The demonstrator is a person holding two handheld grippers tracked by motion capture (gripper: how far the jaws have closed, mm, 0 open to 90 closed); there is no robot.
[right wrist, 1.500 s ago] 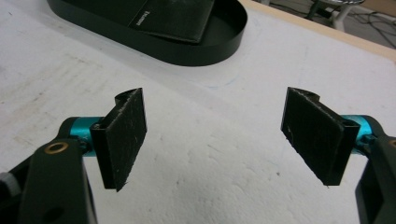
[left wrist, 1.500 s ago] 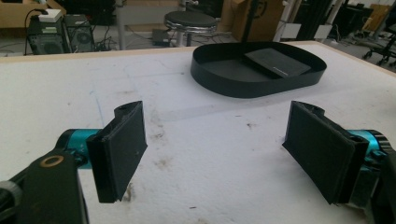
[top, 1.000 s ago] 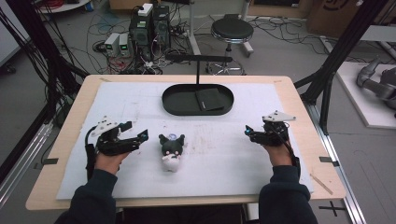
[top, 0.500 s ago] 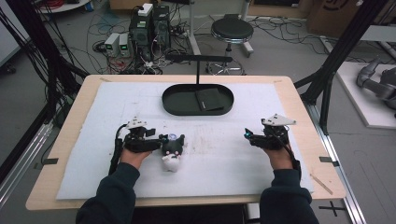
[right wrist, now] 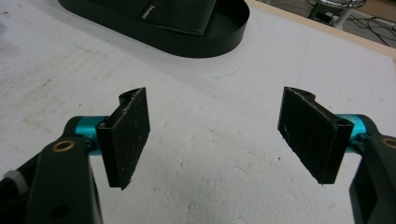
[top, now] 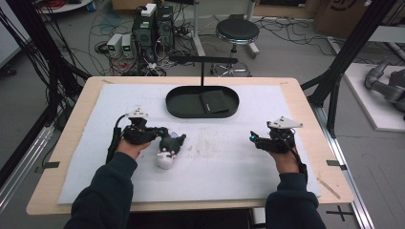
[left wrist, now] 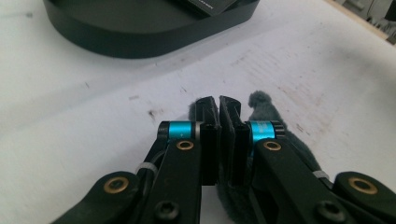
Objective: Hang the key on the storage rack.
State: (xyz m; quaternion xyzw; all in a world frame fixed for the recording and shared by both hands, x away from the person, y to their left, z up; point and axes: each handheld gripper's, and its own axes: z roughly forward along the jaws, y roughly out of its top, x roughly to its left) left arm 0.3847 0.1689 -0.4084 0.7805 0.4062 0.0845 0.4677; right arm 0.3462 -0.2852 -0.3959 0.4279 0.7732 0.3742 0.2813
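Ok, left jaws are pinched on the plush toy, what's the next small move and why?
Probably lift the plush toy slightly off the white mat: the left gripper looks shut on its grey fur, and the right gripper is open and apart.

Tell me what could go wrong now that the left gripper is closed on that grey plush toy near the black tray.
1. The left gripper seems to pinch only a thin bit of the plush toy, so the fuzzy fabric might slip out on lifting.
2. The black tray and its upright stand lie just beyond, so a swinging toy could bump them.
3. The right gripper sits open and far off, too distant to catch a drop.
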